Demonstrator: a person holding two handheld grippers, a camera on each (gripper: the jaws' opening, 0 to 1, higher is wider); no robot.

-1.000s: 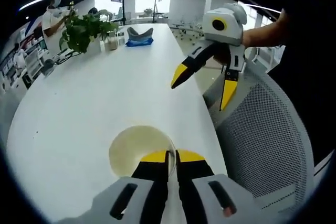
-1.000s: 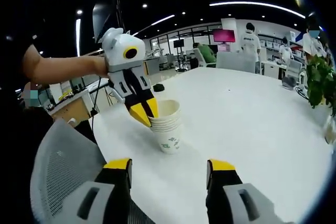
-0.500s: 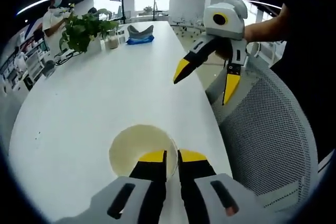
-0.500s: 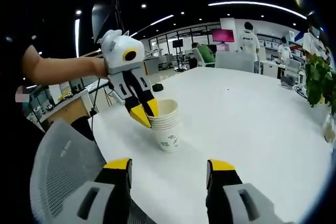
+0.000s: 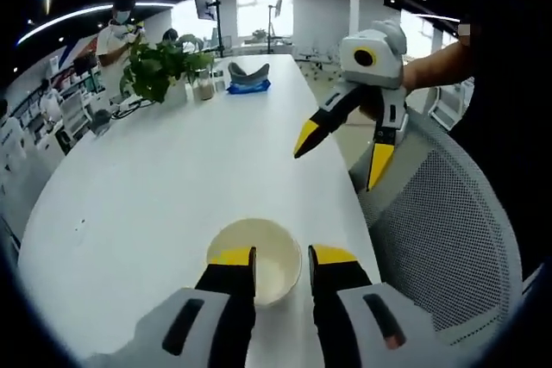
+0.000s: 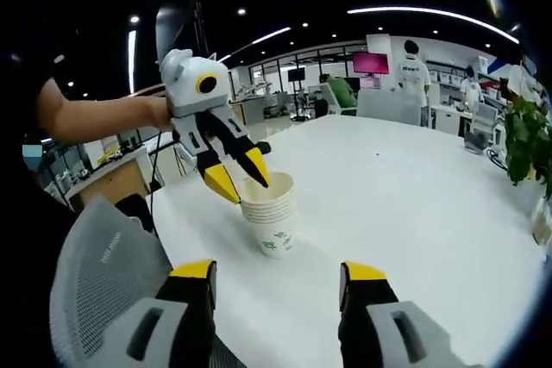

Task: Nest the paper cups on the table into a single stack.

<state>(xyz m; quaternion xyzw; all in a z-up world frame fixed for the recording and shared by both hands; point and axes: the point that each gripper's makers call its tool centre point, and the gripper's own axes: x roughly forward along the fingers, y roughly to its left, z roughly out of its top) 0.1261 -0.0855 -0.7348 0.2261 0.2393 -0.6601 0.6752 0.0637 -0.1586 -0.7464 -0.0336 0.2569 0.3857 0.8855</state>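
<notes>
From the left gripper view, only the round cream mouth of the stack of nested white paper cups can be seen; its sides and base are hidden below the rim, and the near edge is cut off by the grey, yellow-tipped left gripper just above it. The right gripper view shows the stack from the side: several ringed rims one inside another, a faint green print on the outer cup too small to read, standing upright on the long glossy white table near its rounded end.

The left gripper's jaws stand parted. One yellow tip lies over the cup mouth, the other just outside the rim; whether either touches the paper cannot be told. They grip nothing. The grey, yellow-tipped right gripper is spread wide and empty, held near the stack but apart from it; in the left gripper view it hangs over the table edge, its jaws splayed in a V.

A grey mesh-backed office chair stands beside the table, partly cut off at the frame edge. At the far end of the table there is a leafy green potted plant and a grey object on a blue cloth, too small to identify. People stand among desks in the background.
</notes>
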